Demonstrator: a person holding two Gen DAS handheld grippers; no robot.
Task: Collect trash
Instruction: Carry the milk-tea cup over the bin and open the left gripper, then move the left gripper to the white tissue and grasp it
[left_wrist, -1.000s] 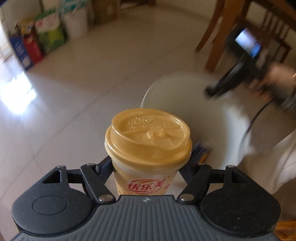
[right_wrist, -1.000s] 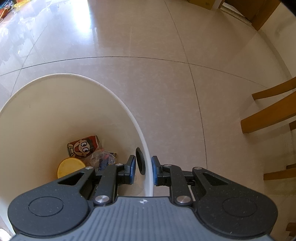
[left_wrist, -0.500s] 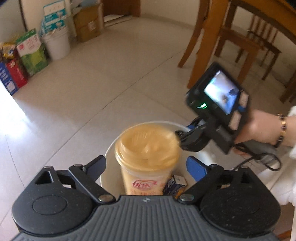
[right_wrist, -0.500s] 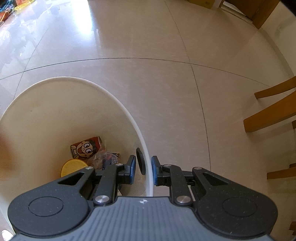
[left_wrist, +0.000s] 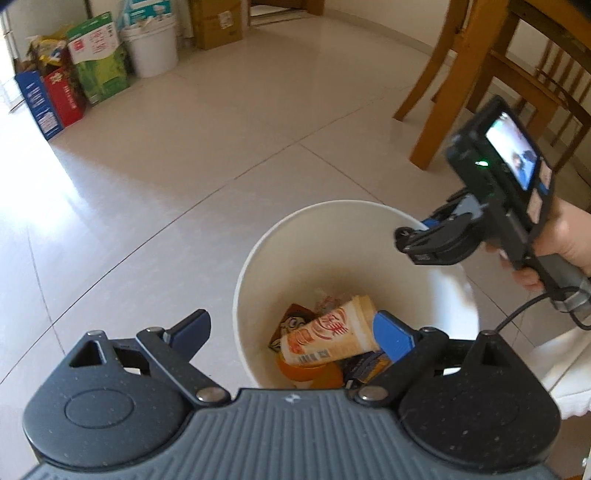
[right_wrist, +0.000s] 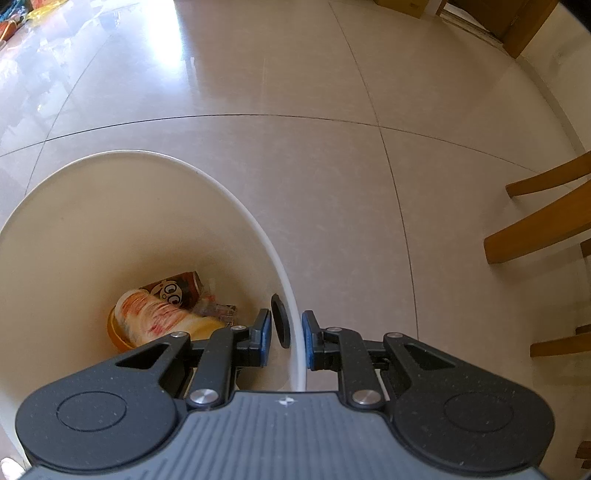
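The milk-tea cup (left_wrist: 332, 336) with its yellow lid lies on its side inside the white trash bin (left_wrist: 258, 277), on top of a cartoon-face can (left_wrist: 291, 321), an orange lid (left_wrist: 295, 371) and wrappers. My left gripper (left_wrist: 290, 326) hangs open above the bin mouth, nothing between its blue pads. My right gripper (right_wrist: 287, 328) is shut on the bin's wall (right_wrist: 240, 195) at the rim, one pad inside and one outside. From the right wrist view the cup (right_wrist: 159, 317) and the can (right_wrist: 173, 288) show at the bin's bottom. The right gripper (left_wrist: 413, 236) also shows in the left wrist view.
A person's hand (left_wrist: 569, 236) holds the right gripper's handle. Wooden chair and table legs (left_wrist: 432, 110) stand to the right, with more chair legs (right_wrist: 535, 236) close by. Cartons (left_wrist: 96, 59) and a white bucket (left_wrist: 153, 48) line the far wall across the tiled floor.
The left jaws opened and the cup dropped out of them into the bin, where it now lies on its side. The left gripper moved over the bin. The right gripper kept still.
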